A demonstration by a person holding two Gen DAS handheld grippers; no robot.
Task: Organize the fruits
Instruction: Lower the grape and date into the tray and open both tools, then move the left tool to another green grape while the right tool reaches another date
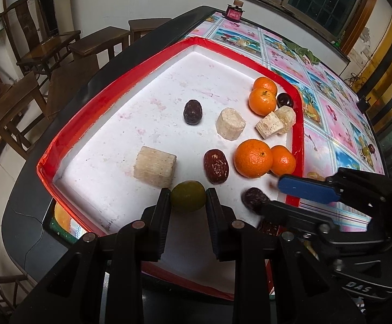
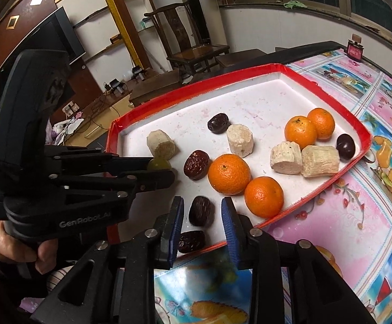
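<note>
Fruit lies loose in a red-rimmed white tray (image 1: pixel 298 113) on the flower-patterned tabletop (image 1: pixel 328 124). At the left, the left gripper (image 1: pixel 188 197) has its fingers clenched on a small green fruit (image 1: pixel 188 195) at the tray's near edge, just beside a pale sugarcane chunk (image 1: pixel 155 166). Toward the middle lie a wrinkled red date (image 1: pixel 216 166) and four oranges (image 2: pixel 229 174). At the right, the right gripper (image 2: pixel 202 213) has its fingers released, blue pads apart on either side of a dark date (image 2: pixel 201 210) without pressing it.
</note>
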